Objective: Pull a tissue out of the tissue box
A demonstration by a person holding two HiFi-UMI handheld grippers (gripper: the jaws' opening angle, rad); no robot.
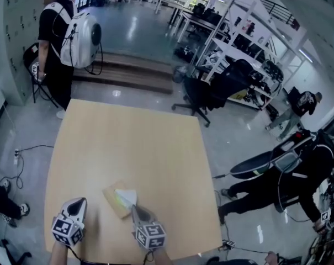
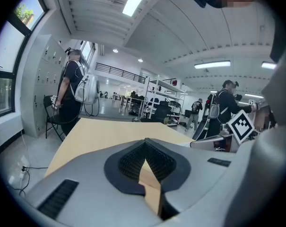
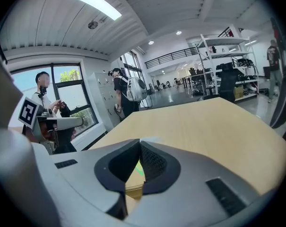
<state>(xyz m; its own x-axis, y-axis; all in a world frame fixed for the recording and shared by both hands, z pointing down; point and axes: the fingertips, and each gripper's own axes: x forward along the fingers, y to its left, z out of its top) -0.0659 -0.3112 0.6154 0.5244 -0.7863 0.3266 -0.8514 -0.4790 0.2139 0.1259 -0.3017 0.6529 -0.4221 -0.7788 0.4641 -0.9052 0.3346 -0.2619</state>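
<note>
A tan tissue box [image 1: 116, 202] lies on the wooden table [image 1: 133, 142] near its front edge, with a white tissue [image 1: 126, 195] standing up out of its slot. My left gripper [image 1: 80, 201] hovers to the left of the box, apart from it, with its jaws shut and empty [image 2: 145, 141]. My right gripper [image 1: 134, 206] is at the box's right corner, just beside the tissue, also shut [image 3: 139, 142]. Through the slit under its pads I see a bit of the tissue box [image 3: 133, 192]. Nothing shows between the pads.
A person with a white backpack [image 1: 59, 37] stands at the table's far left corner. A black office chair [image 1: 202, 95] is beyond the far right corner. Another person in black [image 1: 288, 175] bends over on the floor to the right. Shelving and desks fill the back right.
</note>
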